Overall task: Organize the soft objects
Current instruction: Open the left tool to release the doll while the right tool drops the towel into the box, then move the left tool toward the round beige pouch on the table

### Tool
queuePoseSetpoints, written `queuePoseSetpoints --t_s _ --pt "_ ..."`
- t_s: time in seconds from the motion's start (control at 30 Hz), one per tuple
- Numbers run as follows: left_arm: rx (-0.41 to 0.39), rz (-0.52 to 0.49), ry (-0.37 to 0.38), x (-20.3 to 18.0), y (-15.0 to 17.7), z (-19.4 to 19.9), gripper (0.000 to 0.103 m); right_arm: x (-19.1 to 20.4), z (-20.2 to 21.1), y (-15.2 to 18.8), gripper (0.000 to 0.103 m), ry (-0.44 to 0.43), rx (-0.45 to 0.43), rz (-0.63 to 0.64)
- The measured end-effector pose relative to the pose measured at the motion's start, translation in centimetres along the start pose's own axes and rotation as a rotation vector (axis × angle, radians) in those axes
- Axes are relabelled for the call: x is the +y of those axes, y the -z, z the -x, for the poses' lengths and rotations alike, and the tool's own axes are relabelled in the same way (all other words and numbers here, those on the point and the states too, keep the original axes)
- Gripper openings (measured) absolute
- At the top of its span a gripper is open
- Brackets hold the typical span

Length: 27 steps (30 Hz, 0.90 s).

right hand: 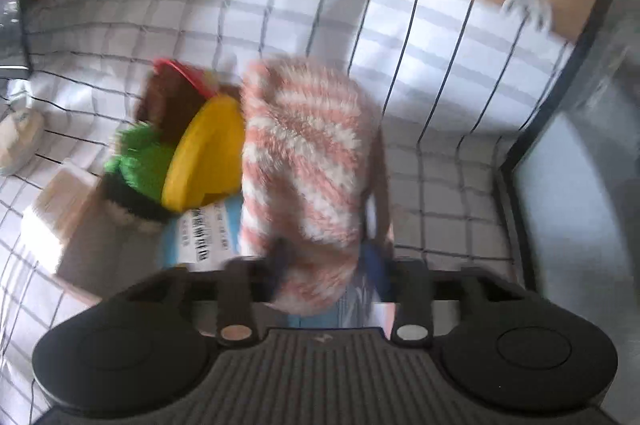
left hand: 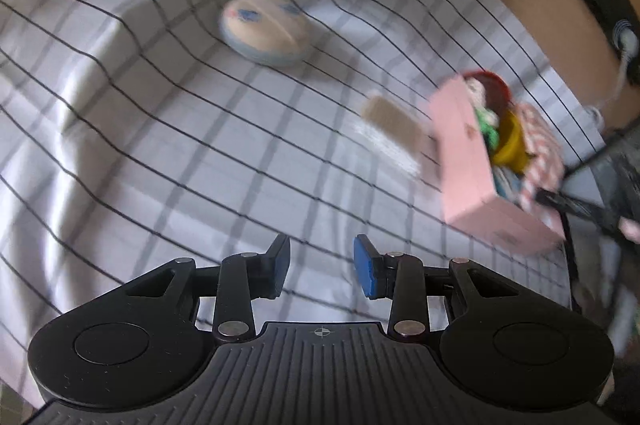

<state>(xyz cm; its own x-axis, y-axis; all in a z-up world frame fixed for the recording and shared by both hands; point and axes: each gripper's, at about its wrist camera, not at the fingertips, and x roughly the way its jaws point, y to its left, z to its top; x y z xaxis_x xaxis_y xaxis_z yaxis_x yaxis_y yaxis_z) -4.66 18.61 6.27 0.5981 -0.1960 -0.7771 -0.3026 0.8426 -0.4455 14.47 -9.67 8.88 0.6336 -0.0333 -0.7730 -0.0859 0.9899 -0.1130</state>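
Pink box [left hand: 464, 153] holds plush toys [right hand: 200, 145] (striped one [right hand: 304, 161] uppermost); round plush [left hand: 264, 27] apart.

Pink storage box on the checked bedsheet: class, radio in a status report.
Left gripper open, empty. Right gripper astride pink-and-white striped fluffy item, grip unclear. Pink storage box holds plush toys. Round cream face cushion outside it.

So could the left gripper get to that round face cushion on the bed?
Probably yes. The left gripper has nothing between its fingers, and only bare checked sheet lies between it and the round cushion.
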Motion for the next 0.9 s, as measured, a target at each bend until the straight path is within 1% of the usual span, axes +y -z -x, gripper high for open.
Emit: queuePoseSetpoints --t_s 0.03,0.07,0.1,0.13,0.17,0.23,0.27,0.37,0.4,0.43,0.5,0.57,0.6,0.67,0.7,0.73,0.77,0.83,0.9 --pt "-0.008 -0.002 -0.005 0.5 -0.6 -0.1 0.038 0.3 1.5 0.5 0.074 0.006 -0.045 0.01" --pt "-0.019 -0.01 -0.016 0.8 -1.3 -0.2 0.038 0.7 2.8 1.0 0.074 0.007 -0.089 0.024" --pt "-0.032 -0.018 -0.029 1.1 -2.1 -0.3 0.038 1.2 4.2 1.5 0.077 0.011 -0.14 0.044" --pt "-0.053 -0.026 -0.041 1.4 -3.3 -0.4 0.038 1.8 5.7 1.9 0.084 0.016 -0.194 0.071" --pt "-0.07 -0.034 -0.044 1.6 -4.5 -0.6 0.038 2.7 6.9 2.1 0.086 0.014 -0.252 0.096" --pt "-0.108 -0.069 -0.04 2.0 -7.4 -1.2 0.038 4.4 8.6 1.9 0.087 -0.026 -0.327 0.118" --pt "-0.135 -0.097 -0.04 2.1 -9.0 -1.6 0.038 5.3 8.9 1.4 0.087 -0.053 -0.334 0.123" --pt "-0.224 -0.167 -0.049 2.4 -13.4 -3.1 0.038 9.0 8.9 0.4 0.087 -0.167 -0.307 0.111" --pt "-0.271 -0.238 -0.038 2.4 -14.6 -3.7 0.038 10.2 8.7 0.3 0.087 -0.201 -0.294 0.118" --pt "-0.281 -0.249 -0.051 2.4 -15.9 -4.4 0.038 11.8 8.3 0.2 0.087 -0.217 -0.281 0.135" --pt "-0.292 -0.265 -0.068 2.6 -18.2 -5.9 0.038 14.7 7.5 -0.3 0.087 -0.213 -0.283 0.179" --pt "-0.281 -0.28 -0.063 2.7 -19.9 -7.5 0.038 17.1 6.2 -1.4 0.087 -0.204 -0.285 0.231" --pt "-0.269 -0.293 -0.063 2.7 -20.6 -8.3 0.038 18.1 5.2 -2.3 0.087 -0.204 -0.27 0.248" --pt "-0.266 -0.343 -0.063 2.5 -21.4 -9.6 0.038 19.7 2.2 -4.4 0.087 -0.212 -0.201 0.244" --pt "-0.251 -0.38 -0.06 2.3 -21.6 -10.1 0.038 20.2 0.9 -5.2 0.084 -0.213 -0.167 0.227" --pt "-0.232 -0.421 -0.06 2.1 -21.6 -10.7 0.038 20.6 -0.8 -6.2 0.077 -0.214 -0.132 0.199" --pt "-0.214 -0.454 -0.055 2.0 -21.5 -11.1 0.038 20.9 -2.2 -6.7 0.072 -0.214 -0.109 0.177" --pt "-0.171 -0.501 -0.03 1.9 -21.1 -11.7 0.038 21.3 -4.6 -7.3 0.058 -0.2 -0.053 0.136" --pt "-0.167 -0.509 0.01 2.2 -20.5 -11.5 0.038 21.4 -5.9 -6.6 0.057 -0.186 0.007 0.112"
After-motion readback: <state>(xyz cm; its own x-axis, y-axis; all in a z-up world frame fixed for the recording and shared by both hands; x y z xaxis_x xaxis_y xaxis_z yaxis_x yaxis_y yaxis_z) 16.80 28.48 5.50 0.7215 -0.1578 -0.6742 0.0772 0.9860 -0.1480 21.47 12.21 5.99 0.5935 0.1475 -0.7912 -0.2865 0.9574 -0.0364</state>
